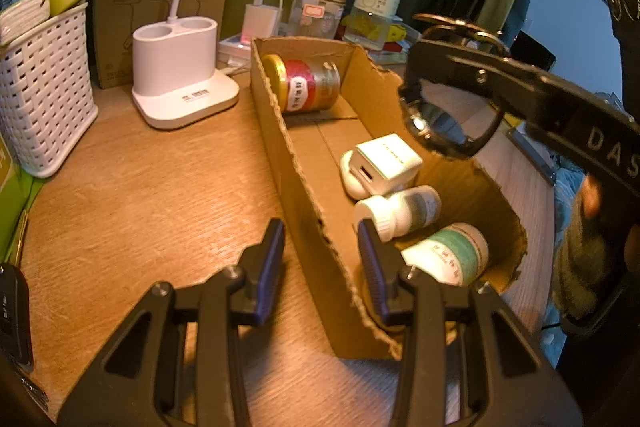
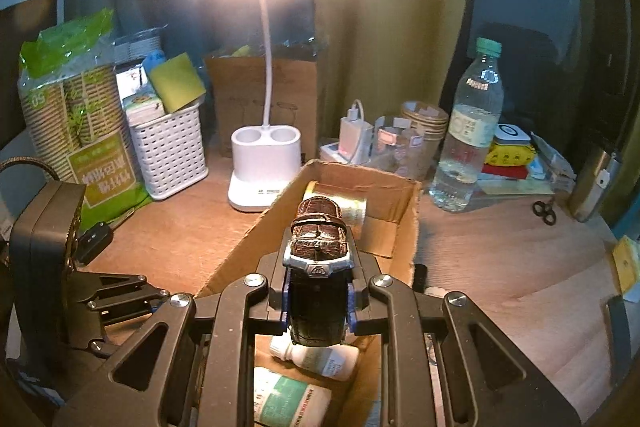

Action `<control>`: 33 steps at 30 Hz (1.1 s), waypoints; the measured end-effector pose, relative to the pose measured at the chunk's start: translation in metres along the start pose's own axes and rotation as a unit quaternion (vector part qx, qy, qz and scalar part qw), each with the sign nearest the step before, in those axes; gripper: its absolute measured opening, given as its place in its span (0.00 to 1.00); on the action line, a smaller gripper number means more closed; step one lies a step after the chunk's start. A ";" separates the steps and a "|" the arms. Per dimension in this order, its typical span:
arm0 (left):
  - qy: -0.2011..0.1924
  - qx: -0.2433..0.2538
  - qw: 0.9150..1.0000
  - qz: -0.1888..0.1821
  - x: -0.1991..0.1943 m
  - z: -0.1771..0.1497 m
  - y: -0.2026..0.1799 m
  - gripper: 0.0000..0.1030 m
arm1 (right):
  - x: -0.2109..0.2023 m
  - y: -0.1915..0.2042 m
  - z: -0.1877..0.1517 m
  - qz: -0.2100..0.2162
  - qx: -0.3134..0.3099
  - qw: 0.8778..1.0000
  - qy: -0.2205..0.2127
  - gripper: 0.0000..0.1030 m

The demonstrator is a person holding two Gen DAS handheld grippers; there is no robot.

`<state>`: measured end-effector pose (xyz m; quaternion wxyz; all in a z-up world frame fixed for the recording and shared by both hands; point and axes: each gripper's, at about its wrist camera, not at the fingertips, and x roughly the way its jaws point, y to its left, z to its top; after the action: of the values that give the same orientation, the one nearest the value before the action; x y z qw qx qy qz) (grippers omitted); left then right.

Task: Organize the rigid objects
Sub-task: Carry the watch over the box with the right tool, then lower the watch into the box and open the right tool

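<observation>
A long cardboard box (image 1: 304,171) lies on the wooden desk. In it are a red-labelled jar (image 1: 306,83), a white charger cube (image 1: 388,161) and two white pill bottles (image 1: 400,211) (image 1: 448,253). My left gripper (image 1: 322,259) is open, its fingers straddling the box's near wall. My right gripper (image 2: 318,283) is shut on a wristwatch (image 2: 318,267) with a dark leather strap and holds it above the box (image 2: 360,179). The watch also shows in the left wrist view (image 1: 444,123), hanging over the box's right side.
A white lamp base (image 1: 180,83), a white basket (image 1: 44,87) and a cardboard package stand at the back left. A water bottle (image 2: 468,135), a plastic jar (image 1: 318,13), a charger and small boxes stand behind the cardboard box. A black remote (image 1: 12,307) lies at the left edge.
</observation>
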<state>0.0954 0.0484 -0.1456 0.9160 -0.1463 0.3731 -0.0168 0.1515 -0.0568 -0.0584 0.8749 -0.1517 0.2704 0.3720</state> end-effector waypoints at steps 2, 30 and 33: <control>0.000 0.000 1.000 0.000 0.000 0.000 0.000 0.38 | 0.004 0.004 0.000 0.007 -0.006 1.000 0.007 0.20; 0.000 0.000 1.000 0.001 0.002 -0.001 -0.001 0.39 | 0.041 0.038 0.002 0.031 -0.042 0.995 0.080 0.58; 0.000 0.000 1.000 0.000 0.002 -0.001 -0.002 0.39 | 0.039 0.033 0.003 0.024 -0.035 0.996 0.078 0.58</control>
<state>0.0959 0.0462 -0.1471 0.9160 -0.1463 0.3732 -0.0164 0.1512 -0.0111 -0.0816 0.8361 -0.2043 0.3278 0.3897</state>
